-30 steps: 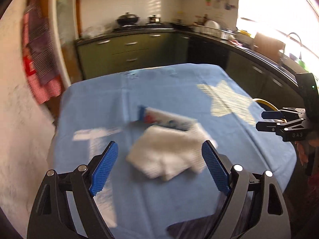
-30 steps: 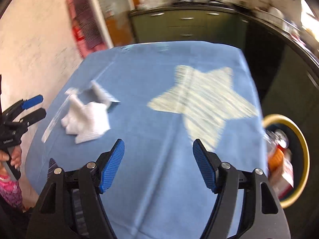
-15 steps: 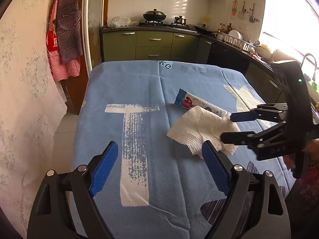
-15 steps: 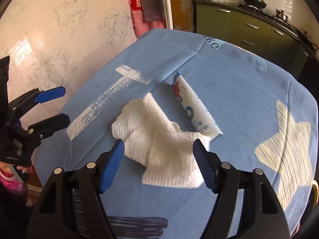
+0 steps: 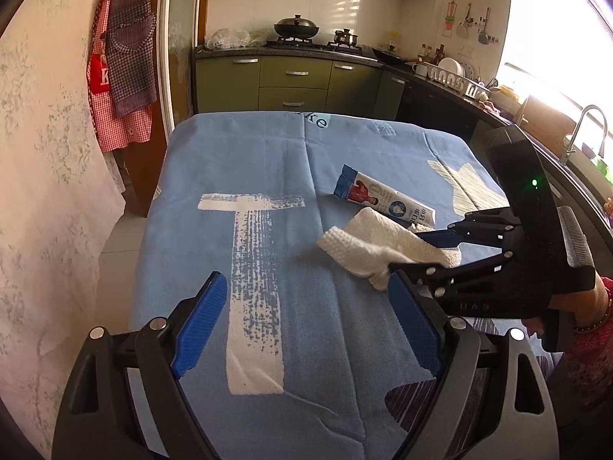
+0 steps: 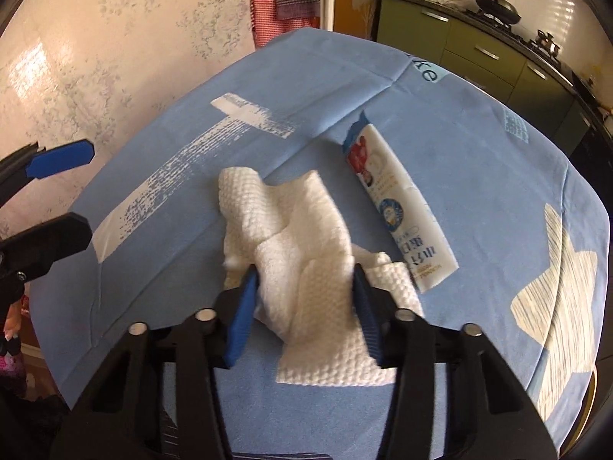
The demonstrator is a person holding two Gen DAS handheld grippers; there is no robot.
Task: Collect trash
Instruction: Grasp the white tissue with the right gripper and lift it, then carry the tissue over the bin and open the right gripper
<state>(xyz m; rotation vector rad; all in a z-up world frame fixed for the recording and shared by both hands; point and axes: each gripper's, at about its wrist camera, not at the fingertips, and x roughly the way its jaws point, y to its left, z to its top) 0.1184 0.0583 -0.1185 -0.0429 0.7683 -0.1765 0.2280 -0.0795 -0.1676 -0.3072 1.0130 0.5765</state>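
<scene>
A crumpled white paper towel (image 6: 299,237) lies on the blue tablecloth (image 6: 479,161). A long white snack wrapper (image 6: 394,207) with blue and red print rests just beyond it, touching its far edge. My right gripper (image 6: 304,280) is closing its jaws, and the towel is bunched between the blue pads, which press on both its sides. From the left wrist view the same towel (image 5: 375,245) and wrapper (image 5: 383,199) sit right of centre, with the right gripper (image 5: 413,253) reaching in from the right. My left gripper (image 5: 306,287) hangs open and empty over the white T print (image 5: 253,268).
A pale patterned wall (image 5: 49,191) runs close along the table's left side, with checked aprons (image 5: 122,76) hanging on it. Green kitchen cabinets (image 5: 291,80) and a stove stand behind the table's far end. A person's hand (image 5: 574,306) holds the right gripper at the right edge.
My right gripper swung left from the star print to the paper towel, came down over it and narrowed its jaws around it. The left gripper shifted slightly and stayed open.
</scene>
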